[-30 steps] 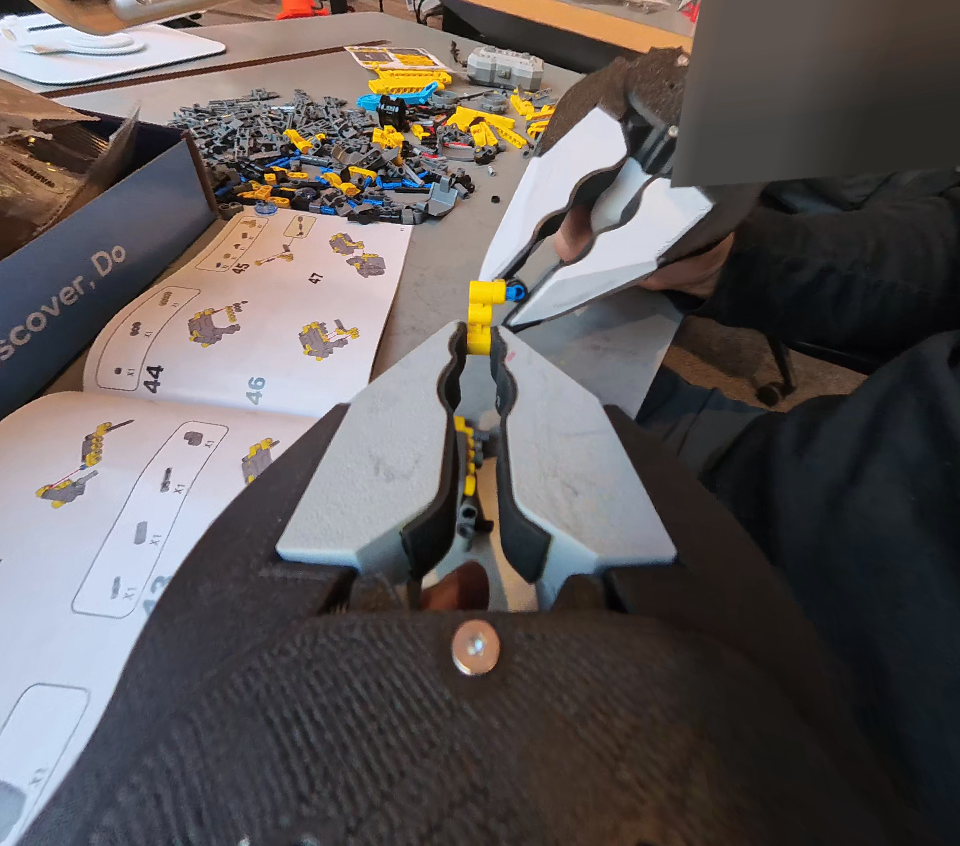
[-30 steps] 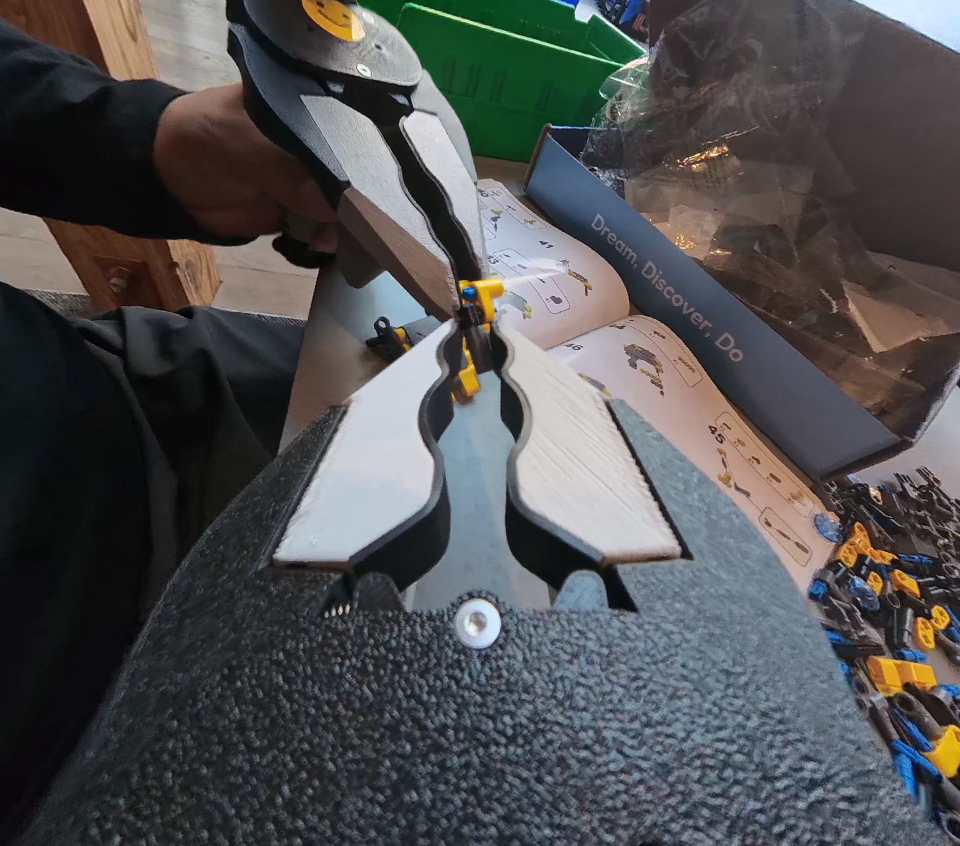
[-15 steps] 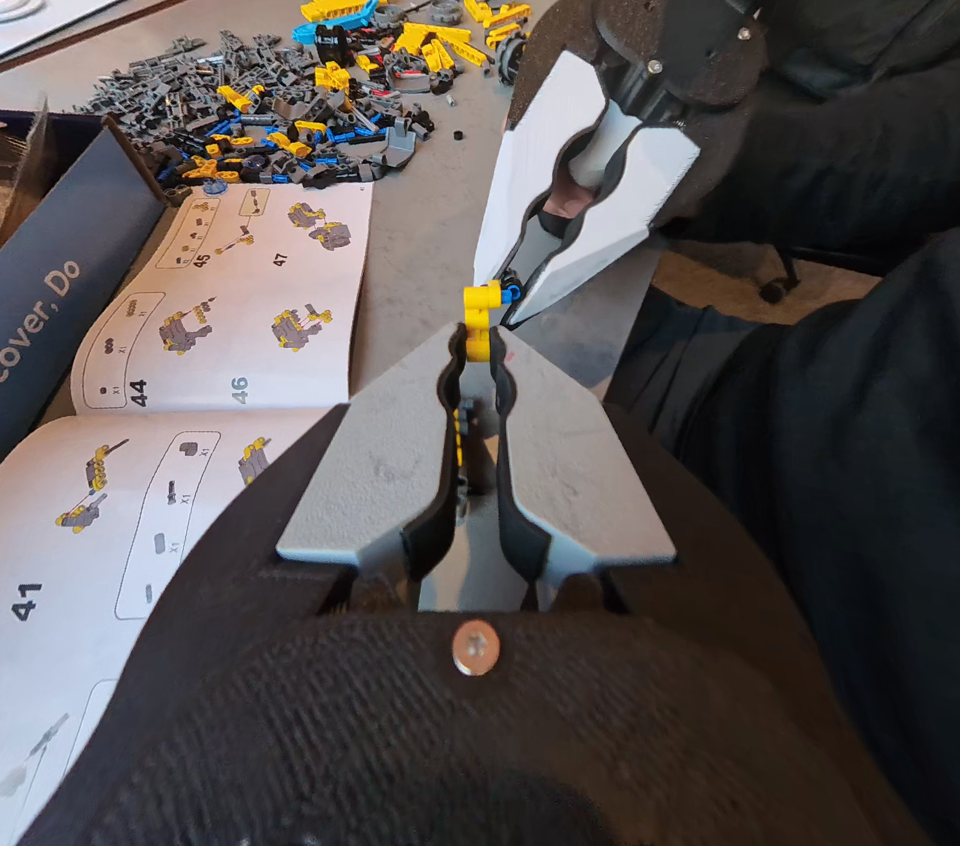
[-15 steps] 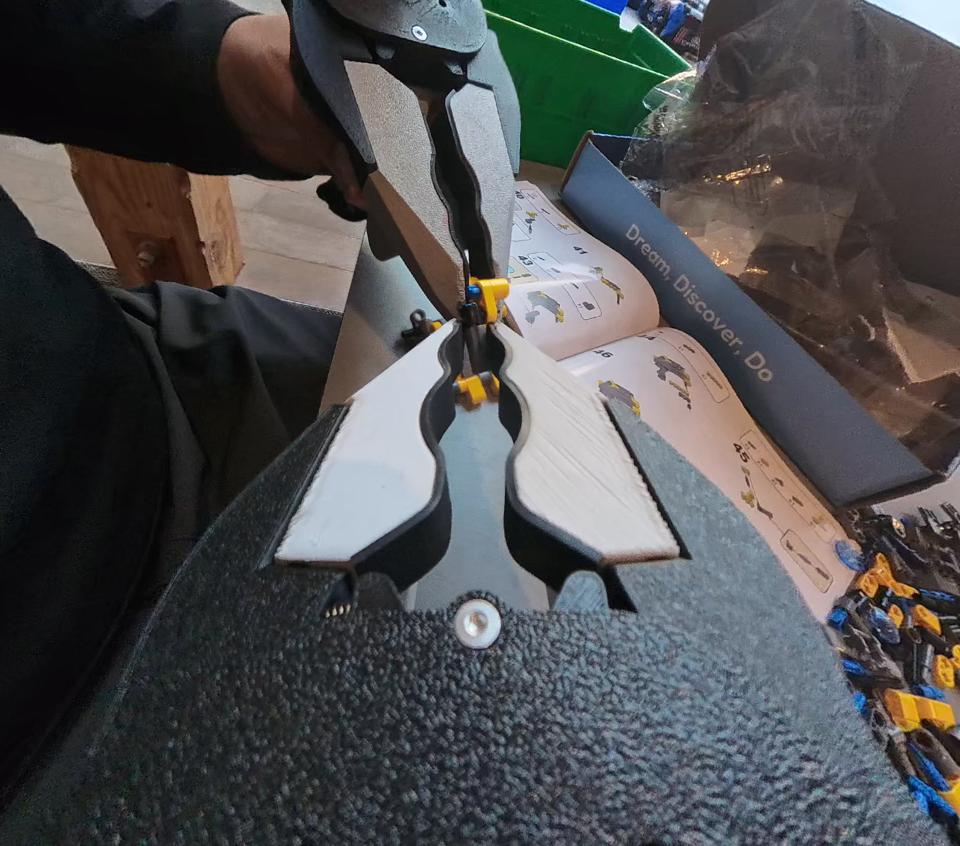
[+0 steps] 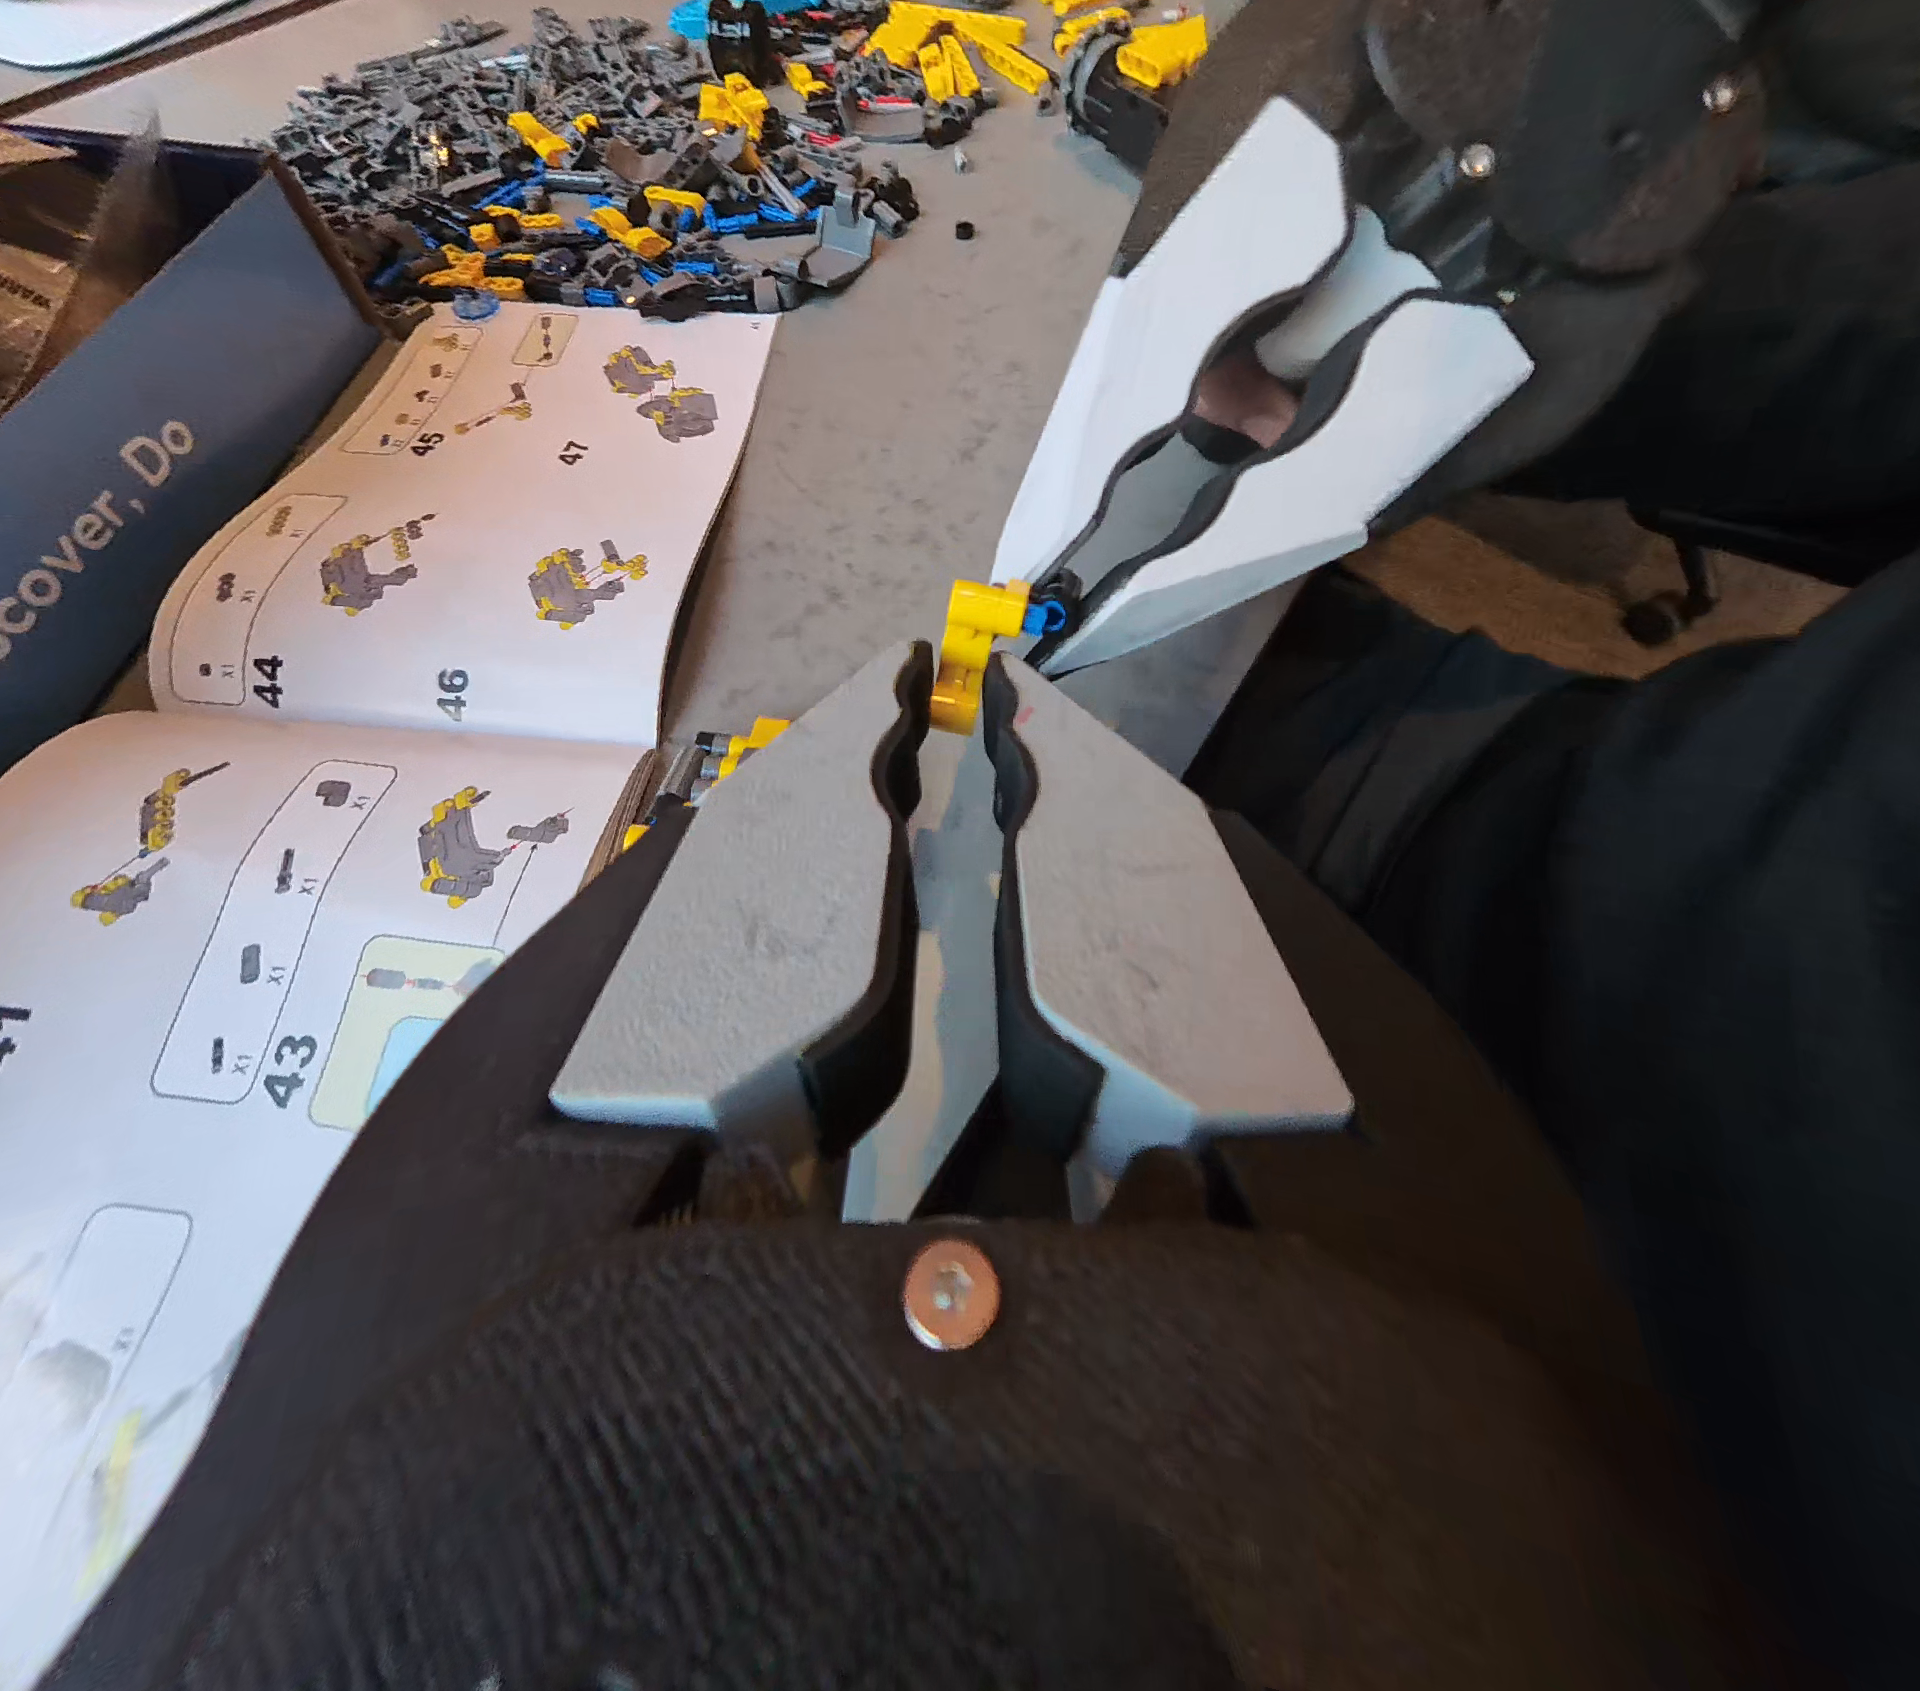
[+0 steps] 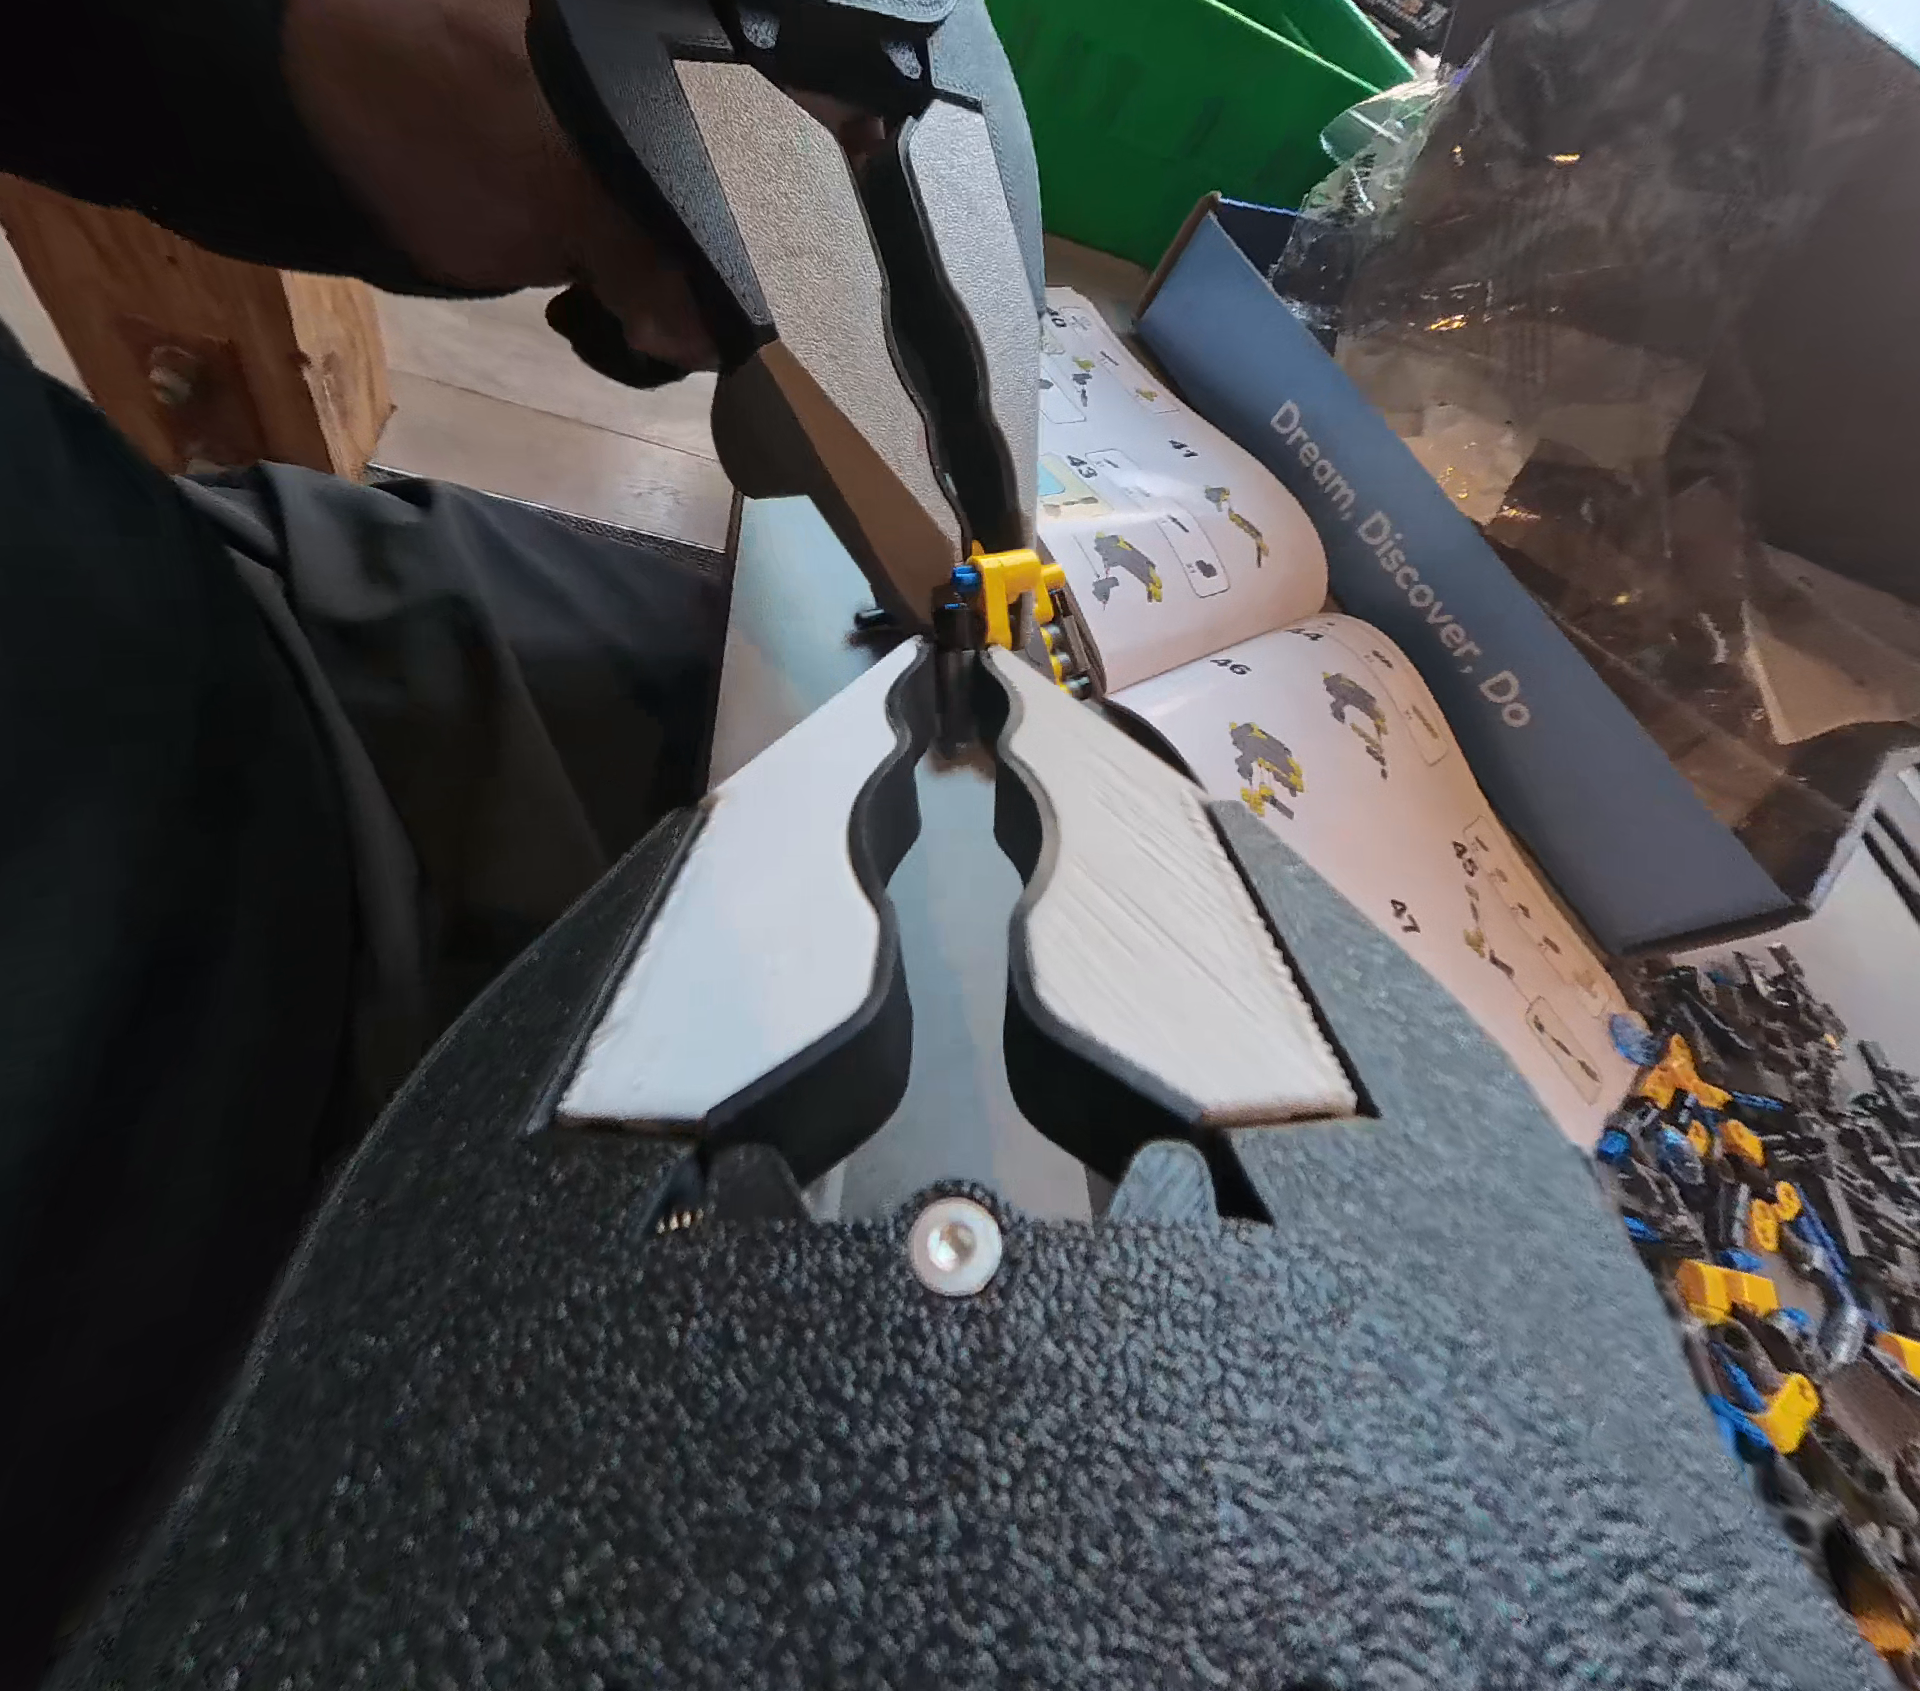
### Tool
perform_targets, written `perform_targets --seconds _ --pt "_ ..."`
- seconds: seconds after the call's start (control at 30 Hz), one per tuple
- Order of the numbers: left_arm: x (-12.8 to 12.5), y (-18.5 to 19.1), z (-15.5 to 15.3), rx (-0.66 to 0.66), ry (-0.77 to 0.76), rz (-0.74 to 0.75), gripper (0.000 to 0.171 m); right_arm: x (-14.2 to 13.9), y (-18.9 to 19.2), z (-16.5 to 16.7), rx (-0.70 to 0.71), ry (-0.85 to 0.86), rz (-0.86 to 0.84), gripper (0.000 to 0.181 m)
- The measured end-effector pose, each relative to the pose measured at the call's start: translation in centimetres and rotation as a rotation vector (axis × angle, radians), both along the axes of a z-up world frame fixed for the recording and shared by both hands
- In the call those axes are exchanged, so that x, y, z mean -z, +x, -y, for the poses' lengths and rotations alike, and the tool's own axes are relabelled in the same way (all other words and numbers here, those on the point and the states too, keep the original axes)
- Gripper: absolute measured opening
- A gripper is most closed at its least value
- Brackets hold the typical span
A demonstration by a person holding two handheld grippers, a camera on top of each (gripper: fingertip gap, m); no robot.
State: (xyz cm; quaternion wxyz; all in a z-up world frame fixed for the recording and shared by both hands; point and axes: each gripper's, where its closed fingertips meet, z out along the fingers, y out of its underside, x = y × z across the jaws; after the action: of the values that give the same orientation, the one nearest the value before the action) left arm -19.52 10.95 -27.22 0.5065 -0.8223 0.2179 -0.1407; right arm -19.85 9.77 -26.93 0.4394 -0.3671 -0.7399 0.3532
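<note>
The yellow connector (image 5: 971, 639) sits pinched at its lower end in our left claw (image 5: 954, 685), held above the surface's near edge; our right claw (image 6: 954, 685) is pressed onto a dark pin (image 6: 951, 654) entering its side. We judge it light, stiff and slippery, best gripped on flat faces. Beyond lie the booklet (image 5: 468, 519) and loose parts (image 5: 665, 187).
</note>
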Motion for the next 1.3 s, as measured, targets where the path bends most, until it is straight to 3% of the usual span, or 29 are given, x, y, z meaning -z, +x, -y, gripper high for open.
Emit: perform_targets --seconds 0.1,0.17,0.2,0.23,0.27,0.37,0.6,0.9,1.3 --pt "-0.1 0.5 0.1 -0.018 -0.008 0.062 0.006 0.0 0.8 0.6 -0.063 0.045 0.015 0.004" --pt "-0.9 -5.7 -1.1 -0.311 0.119 -0.055 0.005 1.2 2.7 4.2 -0.262 -0.025 0.11 0.004" --pt "-1.8 -6.7 -0.9 -0.296 0.114 0.024 0.005 2.4 3.1 4.6 -0.267 0.038 0.146 0.004" --pt "-2.9 -5.7 -0.5 -0.181 0.084 0.144 0.005 3.3 2.7 3.2 -0.193 0.166 0.14 0.005" --pt "-3.3 -4.9 -0.3 -0.129 0.082 0.15 0.005 3.2 2.2 1.2 -0.111 0.242 0.107 0.005" --pt "-1.3 -2.5 -0.5 -0.057 0.045 -0.036 0.005 1.4 1.5 -1.7 -0.036 0.135 0.053 0.005" --pt "0.7 -0.8 -1.6 -0.025 0.037 -0.101 0.005 0.1 1.6 -4.2 0.01 0.146 0.03 0.005" --pt "0.7 0.7 -1.9 -0.008 0.03 -0.058 0.005 4.0 3.0 -5.7 -0.009 0.069 0.294 0.012" --pt "1.5 0.3 -1.1 -0.015 0.019 -0.055 0.005 4.8 2.8 -5.7 -0.012 0.035 0.328 0.017"
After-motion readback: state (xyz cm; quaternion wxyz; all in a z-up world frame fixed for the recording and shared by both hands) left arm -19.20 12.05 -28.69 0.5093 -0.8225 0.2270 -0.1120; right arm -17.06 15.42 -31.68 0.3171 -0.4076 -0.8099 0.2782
